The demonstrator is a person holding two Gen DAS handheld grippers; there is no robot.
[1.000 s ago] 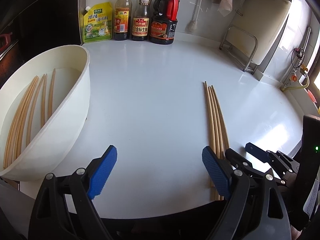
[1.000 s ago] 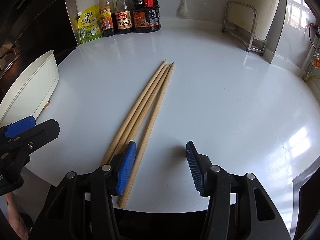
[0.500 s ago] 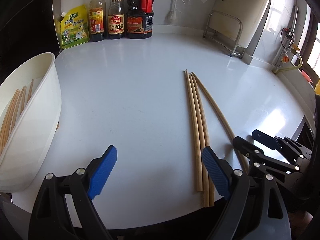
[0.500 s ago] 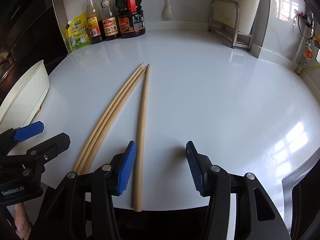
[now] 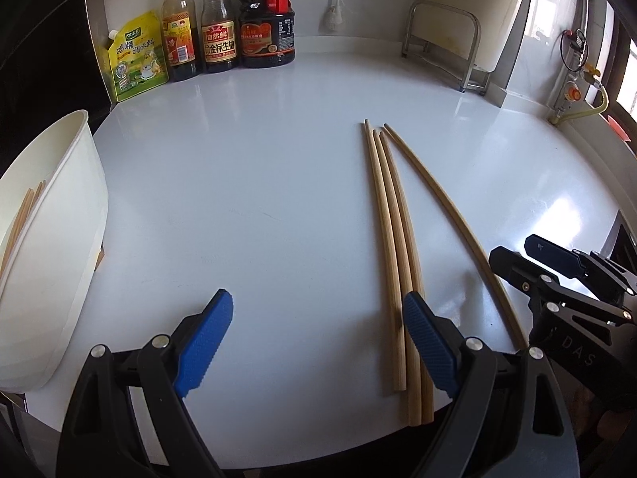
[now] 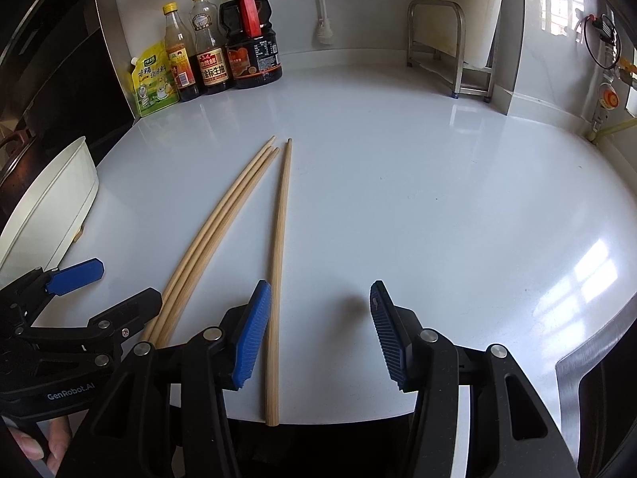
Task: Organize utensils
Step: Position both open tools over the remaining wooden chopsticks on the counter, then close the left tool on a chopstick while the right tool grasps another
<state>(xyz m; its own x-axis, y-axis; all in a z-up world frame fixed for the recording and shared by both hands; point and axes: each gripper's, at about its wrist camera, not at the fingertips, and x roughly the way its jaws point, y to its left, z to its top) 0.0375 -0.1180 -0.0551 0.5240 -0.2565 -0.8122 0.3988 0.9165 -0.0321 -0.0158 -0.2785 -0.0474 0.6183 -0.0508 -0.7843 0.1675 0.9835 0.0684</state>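
Several long wooden chopsticks lie on the white counter (image 5: 258, 183). A bundle of three (image 5: 392, 239) lies together, and a single chopstick (image 5: 450, 215) lies apart to its right; they also show in the right wrist view, the bundle (image 6: 223, 231) and the single one (image 6: 278, 247). My left gripper (image 5: 318, 342) is open and empty, with its right pad beside the bundle's near ends. My right gripper (image 6: 316, 330) is open and empty, with the single chopstick just inside its left pad. A white bowl (image 5: 59, 239) at the left holds more chopsticks (image 5: 22, 215).
Sauce bottles (image 5: 219, 28) and a yellow pouch (image 5: 135, 63) stand at the back left by the wall. A metal rack (image 5: 450, 44) with a cutting board stands at the back right. The counter's front edge runs just under both grippers.
Both grippers have shifted right relative to the counter and stay open. The single chopstick now lies apart from the bundle of three. The bowl has slid toward the left edge of the left view.
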